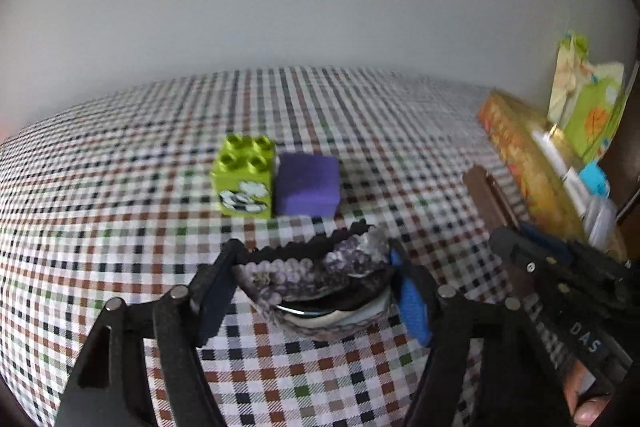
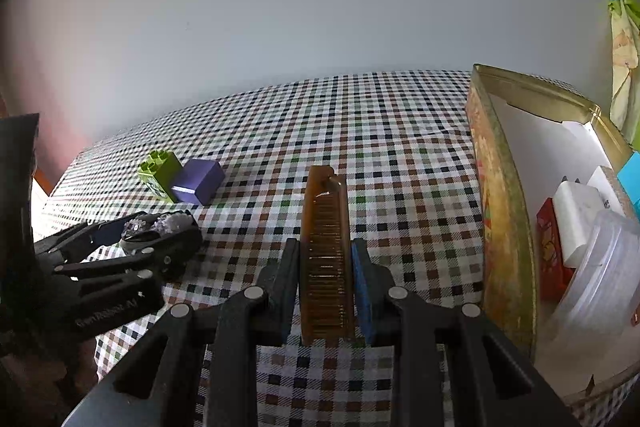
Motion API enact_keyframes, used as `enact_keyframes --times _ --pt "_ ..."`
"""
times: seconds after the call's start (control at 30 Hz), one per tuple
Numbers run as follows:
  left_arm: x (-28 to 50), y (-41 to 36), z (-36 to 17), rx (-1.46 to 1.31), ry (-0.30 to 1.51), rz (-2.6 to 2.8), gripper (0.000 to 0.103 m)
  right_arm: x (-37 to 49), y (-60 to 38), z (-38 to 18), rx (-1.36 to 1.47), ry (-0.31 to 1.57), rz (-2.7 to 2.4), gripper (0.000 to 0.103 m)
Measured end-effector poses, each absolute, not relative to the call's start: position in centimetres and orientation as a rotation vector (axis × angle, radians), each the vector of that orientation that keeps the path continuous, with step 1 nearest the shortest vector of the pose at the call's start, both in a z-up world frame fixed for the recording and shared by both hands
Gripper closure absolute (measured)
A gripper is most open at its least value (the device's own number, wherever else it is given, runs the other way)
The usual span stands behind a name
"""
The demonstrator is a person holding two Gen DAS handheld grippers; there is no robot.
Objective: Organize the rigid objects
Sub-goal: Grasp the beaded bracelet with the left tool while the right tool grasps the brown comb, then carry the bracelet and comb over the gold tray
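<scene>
- Left tool (image 1: 316,259): jaws stand on either side of a round, purple-and-white patterned case (image 1: 316,279) with a metal rim, half open like a clamshell. The left pad looks to touch its edge; whether the blue right pad presses on it, I cannot tell (blur).
- The case lies on the checked worktop (image 1: 120,227), near the camera, in front of two blocks.
- Green studded building brick (image 1: 244,179) with a black-and-white print on its near face stands on the worktop, centre far. A purple cube (image 1: 308,185) sits touching its right side.
- Right tool (image 2: 326,267): jaws pressed together on a brown comb (image 2: 326,251). The comb stands on edge between the pads, its long axis pointing away from the camera, its far end well past the fingertips.
- Right-wrist view: an open tin box (image 2: 504,227) with an orange patterned wall sits at the right edge of the worktop, just right of the comb. Inside it are a white adapter (image 2: 580,223), a red item (image 2: 550,251) and a clear plastic container (image 2: 604,279).
- A green-and-yellow patterned cloth or bag (image 2: 624,67) hangs beyond the tin, far right.
- In the same view the left tool sits at the left, near the brick and cube.
</scene>
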State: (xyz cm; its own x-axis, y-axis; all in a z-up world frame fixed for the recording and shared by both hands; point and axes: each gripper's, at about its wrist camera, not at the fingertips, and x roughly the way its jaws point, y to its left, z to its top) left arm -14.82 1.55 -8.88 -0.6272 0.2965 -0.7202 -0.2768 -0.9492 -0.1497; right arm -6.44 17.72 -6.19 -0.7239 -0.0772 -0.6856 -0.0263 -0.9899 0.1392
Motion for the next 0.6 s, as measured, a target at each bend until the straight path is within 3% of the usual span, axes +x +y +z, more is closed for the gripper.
enact_keyframes --times 0.17,0.4,0.6 --pt "-13.1 0.6 -7.2 -0.93 -0.163 2.662 0.032 -5.9 17.5 -4.8 1.004 -0.187 -2.959 0.075" --pt "-10.0 0.3 -5.2 -0.69 -0.054 2.795 0.032 -4.6 17.9 -2.9 0.788 -0.18 -3.039 0.075" --pt "-8.5 0.3 -4.7 -0.638 -0.087 2.833 0.032 -4.1 17.7 -2.0 0.73 -0.152 -3.038 0.075"
